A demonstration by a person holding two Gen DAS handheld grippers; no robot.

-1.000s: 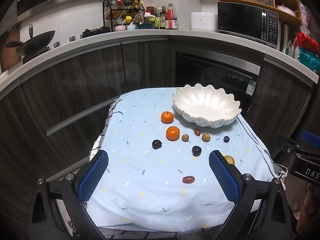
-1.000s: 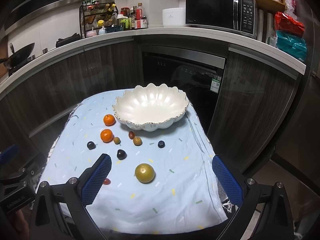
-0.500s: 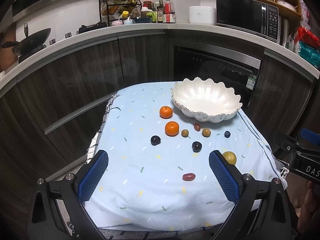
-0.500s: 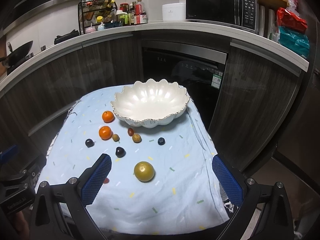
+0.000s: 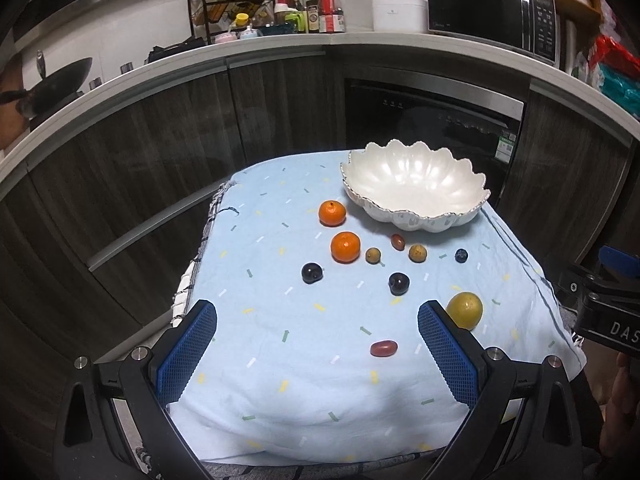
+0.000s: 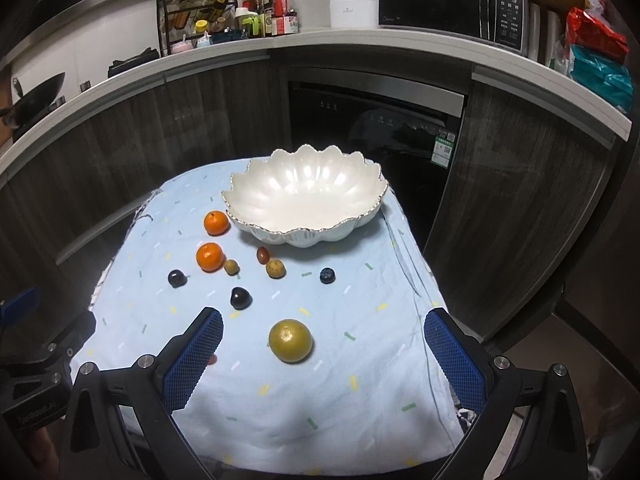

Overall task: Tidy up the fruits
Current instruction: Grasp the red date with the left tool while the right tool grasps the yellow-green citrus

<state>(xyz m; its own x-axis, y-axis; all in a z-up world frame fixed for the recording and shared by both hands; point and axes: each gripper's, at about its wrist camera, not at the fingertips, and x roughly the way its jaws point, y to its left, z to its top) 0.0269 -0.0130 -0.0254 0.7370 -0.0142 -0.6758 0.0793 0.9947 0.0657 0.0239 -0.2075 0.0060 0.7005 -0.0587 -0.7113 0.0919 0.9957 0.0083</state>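
Over the table's near edge, left wrist view: left tool [image 5: 316, 350] gapes wide, empty; red oblong fruit [image 5: 383, 348] lies between its fingers, bowl [image 5: 416, 204] far right. Right wrist view: right tool [image 6: 322, 354] wide, empty; yellow-green fruit [image 6: 290, 340] between fingers.

Both wrist views overlook the table [image 5: 304, 392] obliquely

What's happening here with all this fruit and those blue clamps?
A person holds a two-finger gripper in each hand, both open and empty. The left gripper and right gripper hover at the near edge of a blue cloth. Fruit lies scattered there; the white bowl is empty.
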